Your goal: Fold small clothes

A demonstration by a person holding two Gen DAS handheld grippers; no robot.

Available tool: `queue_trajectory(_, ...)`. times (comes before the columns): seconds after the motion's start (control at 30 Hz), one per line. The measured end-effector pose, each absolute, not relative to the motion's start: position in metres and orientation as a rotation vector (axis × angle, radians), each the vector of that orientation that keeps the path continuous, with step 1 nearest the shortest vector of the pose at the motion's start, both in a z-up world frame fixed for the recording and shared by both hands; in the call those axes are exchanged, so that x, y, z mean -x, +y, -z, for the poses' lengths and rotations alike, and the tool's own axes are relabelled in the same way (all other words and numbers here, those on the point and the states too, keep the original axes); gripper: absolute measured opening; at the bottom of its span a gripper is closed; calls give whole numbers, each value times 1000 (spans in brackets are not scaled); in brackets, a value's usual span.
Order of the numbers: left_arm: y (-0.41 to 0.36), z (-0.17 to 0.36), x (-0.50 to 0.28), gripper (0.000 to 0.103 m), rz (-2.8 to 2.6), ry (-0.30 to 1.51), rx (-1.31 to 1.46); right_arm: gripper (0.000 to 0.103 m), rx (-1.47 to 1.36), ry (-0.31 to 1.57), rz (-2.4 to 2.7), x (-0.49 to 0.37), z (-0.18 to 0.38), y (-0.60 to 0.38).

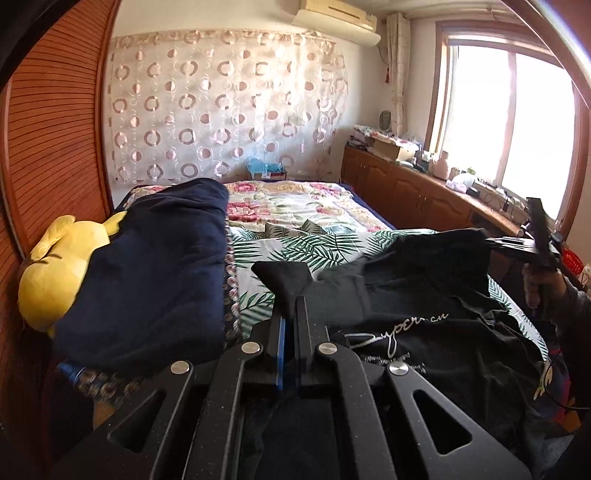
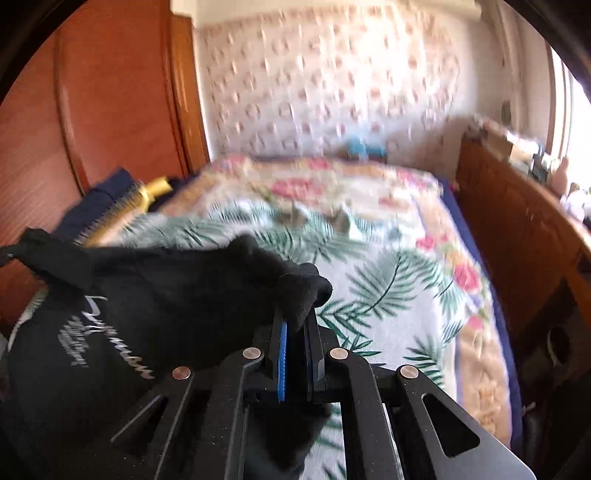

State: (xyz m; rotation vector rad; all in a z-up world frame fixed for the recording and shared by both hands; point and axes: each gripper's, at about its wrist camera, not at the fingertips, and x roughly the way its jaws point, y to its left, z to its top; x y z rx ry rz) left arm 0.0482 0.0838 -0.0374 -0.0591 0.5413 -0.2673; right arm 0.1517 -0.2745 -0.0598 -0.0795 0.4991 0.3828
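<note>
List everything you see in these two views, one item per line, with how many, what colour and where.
black T-shirt: one, black with silver script, on the near part of the bed, pinched at two spots
bed cover: one, floral and palm-leaf print, over the bed
navy fabric: one bundle, dark blue, left side of bed
plush toy: one, yellow, far left, partly under the navy fabric
wardrobe: one, reddish wood, left
wall curtain: one, pale with circle pattern, far wall
low cabinets: one run, brown, below the window, cluttered top
air conditioner: one, cream, high on the wall
left tongs: shut on the shirt
right tongs: shut on the shirt
</note>
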Motion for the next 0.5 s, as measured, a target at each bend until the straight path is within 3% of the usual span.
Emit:
queue_trajectory(0.17,106,46,-15,4,241,528,106,7,32,405,-399,-85,52,-310)
queue_trajectory(0.5,134,45,39,4,182,512,174,7,58,450,-395,1,61,-334)
